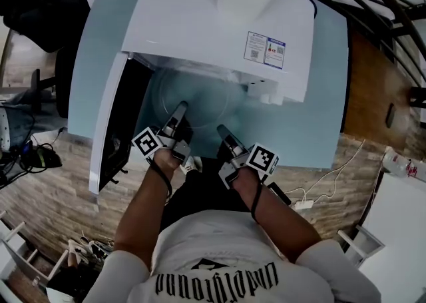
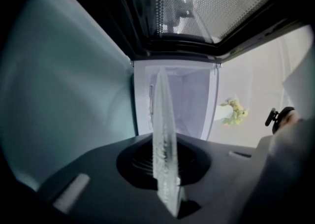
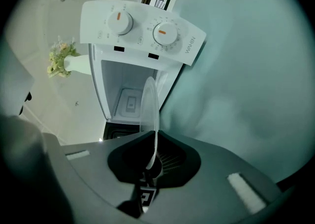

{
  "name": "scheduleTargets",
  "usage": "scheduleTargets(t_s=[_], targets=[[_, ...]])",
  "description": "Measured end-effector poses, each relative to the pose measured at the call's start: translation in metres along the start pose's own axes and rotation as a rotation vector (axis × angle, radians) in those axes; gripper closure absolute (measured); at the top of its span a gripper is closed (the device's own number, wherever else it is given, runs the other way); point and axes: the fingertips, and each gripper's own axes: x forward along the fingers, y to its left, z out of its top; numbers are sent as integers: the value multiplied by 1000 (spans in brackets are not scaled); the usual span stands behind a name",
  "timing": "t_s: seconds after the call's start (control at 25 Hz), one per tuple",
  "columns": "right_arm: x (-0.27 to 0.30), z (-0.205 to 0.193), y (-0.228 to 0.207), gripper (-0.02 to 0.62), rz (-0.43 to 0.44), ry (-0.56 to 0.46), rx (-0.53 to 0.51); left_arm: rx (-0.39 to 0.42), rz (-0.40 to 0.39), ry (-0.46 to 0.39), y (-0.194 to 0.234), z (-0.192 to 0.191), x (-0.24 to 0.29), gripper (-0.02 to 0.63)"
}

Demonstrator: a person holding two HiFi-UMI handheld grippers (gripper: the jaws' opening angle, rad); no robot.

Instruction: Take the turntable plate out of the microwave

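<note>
The microwave (image 1: pixel 219 28) stands with its door (image 1: pixel 106 128) open. The turntable plate (image 1: pixel 193 95) is level, just outside the cavity and ahead of both grippers. Left gripper (image 1: pixel 180 106) and right gripper (image 1: pixel 222 130) are clamped narrowly on its near rim, side by side.

Nothing you can read outright. Brand word on microwave panel (image 3: pixel 189 45) is blurred, stickers (image 1: pixel 265 49) on top too small, shirt lettering (image 1: pixel 216 279) upside down.
</note>
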Motion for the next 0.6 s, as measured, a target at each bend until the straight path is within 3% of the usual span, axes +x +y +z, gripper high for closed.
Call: scheduleTargets(t_s=[0.2,0.4,0.6], targets=[[-18,-15,9,577,24,-22,-5,18,-18,19,-16,-10,-14,530],[-43,-32,5,577,-31,-42,-17,11,-26,30,-28,-23,-34,529],[-62,-55,22,577,58,-59,-13,13,-40,32,-46,-37,-59,530]])
